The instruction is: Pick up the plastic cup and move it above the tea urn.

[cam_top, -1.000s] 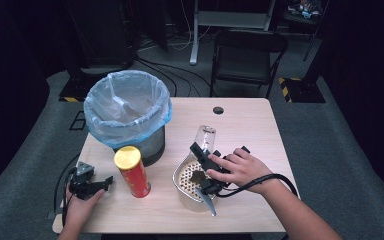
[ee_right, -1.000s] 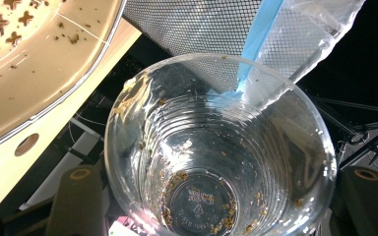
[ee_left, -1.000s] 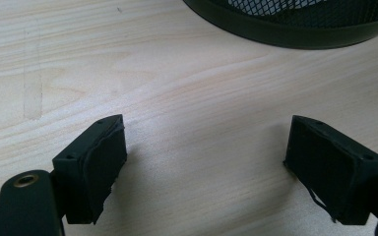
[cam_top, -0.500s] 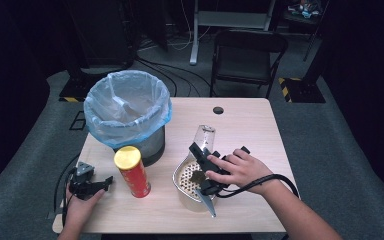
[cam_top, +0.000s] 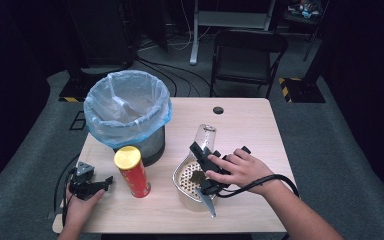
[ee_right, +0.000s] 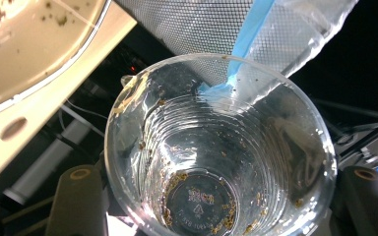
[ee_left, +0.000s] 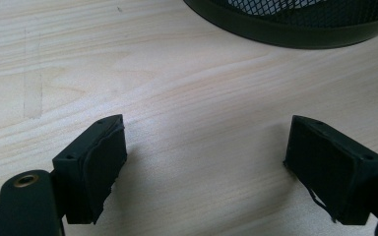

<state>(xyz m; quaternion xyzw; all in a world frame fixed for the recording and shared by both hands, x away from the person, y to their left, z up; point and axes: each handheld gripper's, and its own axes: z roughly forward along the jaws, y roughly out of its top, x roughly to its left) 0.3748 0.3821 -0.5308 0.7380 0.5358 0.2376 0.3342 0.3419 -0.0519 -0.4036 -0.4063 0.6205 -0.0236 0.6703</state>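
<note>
A clear plastic cup [cam_top: 205,136] lies tilted over the far rim of a white perforated bowl [cam_top: 178,181], and my right gripper [cam_top: 202,149] is shut on it. In the right gripper view the cup [ee_right: 216,162] faces me mouth-first between the two jaws, with brown crumbs stuck to its wall and bottom. The bowl [ee_right: 39,44] sits at the upper left there, and dark bits lie inside it. My left gripper [cam_top: 105,182] rests at the table's front left corner. Its jaws [ee_left: 206,167] stand open over bare wood with nothing between them.
A mesh bin [cam_top: 127,107] lined with a blue bag stands at the back left; its base [ee_left: 295,29] lies just beyond my left jaws. A red can [cam_top: 132,172] with a yellow lid stands between the grippers. A grey handle [cam_top: 208,204] sticks out of the bowl. A chair [cam_top: 247,55] stands behind the table.
</note>
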